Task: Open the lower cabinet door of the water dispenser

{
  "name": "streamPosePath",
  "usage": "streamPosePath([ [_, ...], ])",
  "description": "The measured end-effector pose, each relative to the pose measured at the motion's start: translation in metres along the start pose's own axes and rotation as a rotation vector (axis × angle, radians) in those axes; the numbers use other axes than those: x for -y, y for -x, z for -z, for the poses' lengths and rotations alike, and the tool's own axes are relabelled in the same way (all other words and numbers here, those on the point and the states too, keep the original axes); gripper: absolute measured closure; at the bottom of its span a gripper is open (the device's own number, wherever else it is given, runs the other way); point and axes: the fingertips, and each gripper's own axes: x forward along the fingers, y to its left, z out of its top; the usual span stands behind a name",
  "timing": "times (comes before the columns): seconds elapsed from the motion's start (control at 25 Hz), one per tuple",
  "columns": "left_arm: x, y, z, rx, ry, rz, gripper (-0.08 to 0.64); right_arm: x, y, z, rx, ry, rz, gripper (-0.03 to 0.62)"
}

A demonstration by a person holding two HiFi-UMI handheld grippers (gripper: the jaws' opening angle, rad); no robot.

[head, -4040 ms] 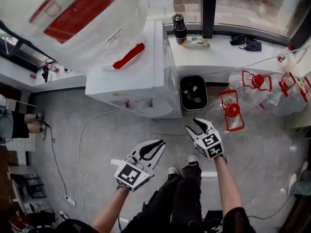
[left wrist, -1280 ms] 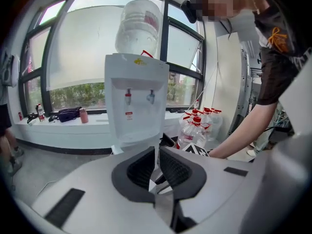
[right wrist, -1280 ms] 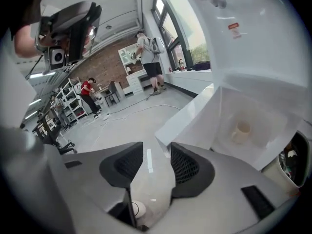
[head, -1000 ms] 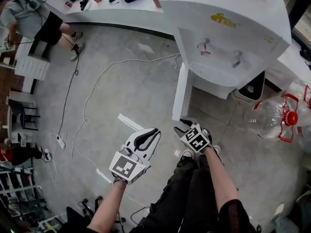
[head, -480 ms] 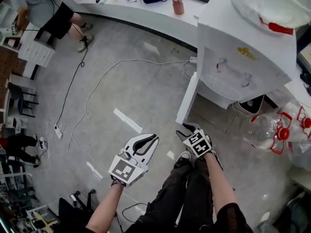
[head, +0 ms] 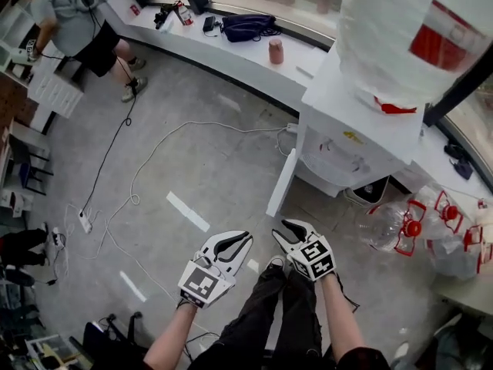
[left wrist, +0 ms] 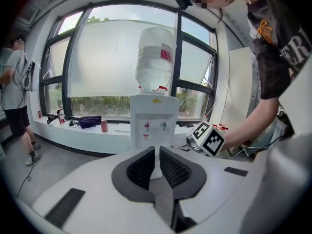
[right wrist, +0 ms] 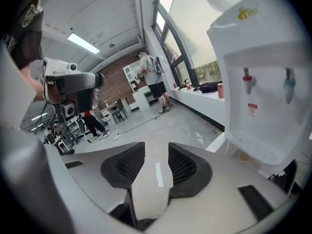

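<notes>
The white water dispenser stands at the upper right with a big bottle on top. Its lower cabinet door is swung out to the left, edge on toward me. Both grippers hang short of it, touching nothing. My left gripper is shut and empty; between its pads shows only a thin slit, with the dispenser beyond. My right gripper is open; its jaws have just been closing a little, with nothing between them. The right gripper view shows the gripper below the taps and the door.
Empty bottles with red caps lie on the floor to the right, beside a black bin. A white cable and power strip cross the floor at left. A ledge carries a bag. A person stands far left.
Both grippers have risen from low beside the door. The view has pulled back, so the dispenser looks smaller and its bottle fills the top. The door stays swung open.
</notes>
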Motion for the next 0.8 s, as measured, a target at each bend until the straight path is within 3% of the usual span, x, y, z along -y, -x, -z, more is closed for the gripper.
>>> streamPosePath([
  [0.24, 0.009, 0.024, -0.052, 0.049, 0.006, -0.024, 0.531, -0.033, 0.082, -0.074, 0.080, 0.034, 0.023, 0.428],
  [0.48, 0.026, 0.057, -0.086, 0.054, -0.031, -0.011, 0.531, -0.056, 0.158, -0.135, 0.188, 0.002, 0.090, 0.428],
  [0.68, 0.040, 0.085, -0.117, 0.095, -0.005, 0.029, 0.529, -0.078, 0.206, -0.168, 0.262, 0.019, 0.183, 0.448],
  [0.8, 0.052, 0.095, -0.132, 0.110, -0.035, 0.067, 0.531, -0.095, 0.228, -0.180, 0.308, 0.010, 0.215, 0.448],
])
